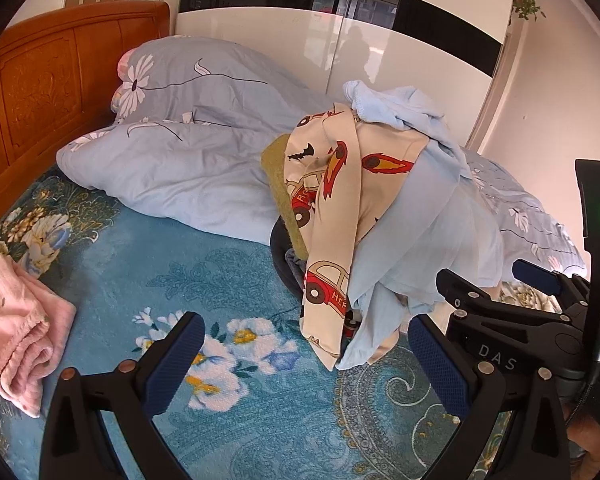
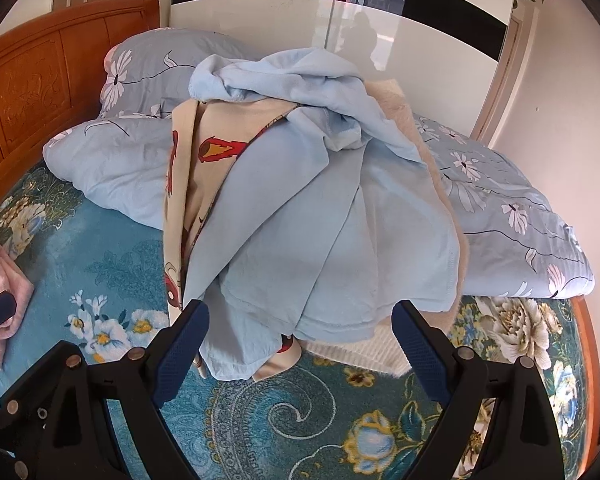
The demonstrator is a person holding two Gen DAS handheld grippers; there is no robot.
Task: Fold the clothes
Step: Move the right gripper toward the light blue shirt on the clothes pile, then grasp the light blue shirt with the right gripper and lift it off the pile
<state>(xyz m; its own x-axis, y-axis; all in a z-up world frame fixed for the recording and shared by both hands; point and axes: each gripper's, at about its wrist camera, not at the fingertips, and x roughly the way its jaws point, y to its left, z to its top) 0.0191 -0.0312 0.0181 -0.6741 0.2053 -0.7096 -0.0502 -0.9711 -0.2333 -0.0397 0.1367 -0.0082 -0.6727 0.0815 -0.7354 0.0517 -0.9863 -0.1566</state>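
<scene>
A heap of clothes stands on the bed. On top is a light blue garment, draped over a cream garment printed with red cars. An olive piece and a cream fuzzy piece lie under them. My left gripper hovers open over the teal blanket, short of the heap's left foot. My right gripper is open in front of the blue garment's hanging hem, its pads touching nothing. A folded pink cloth lies at the far left.
The bed is covered by a teal floral blanket. A crumpled grey-blue floral duvet lies behind the heap. A wooden headboard stands on the left, a white wardrobe behind. A dark round rim shows under the heap.
</scene>
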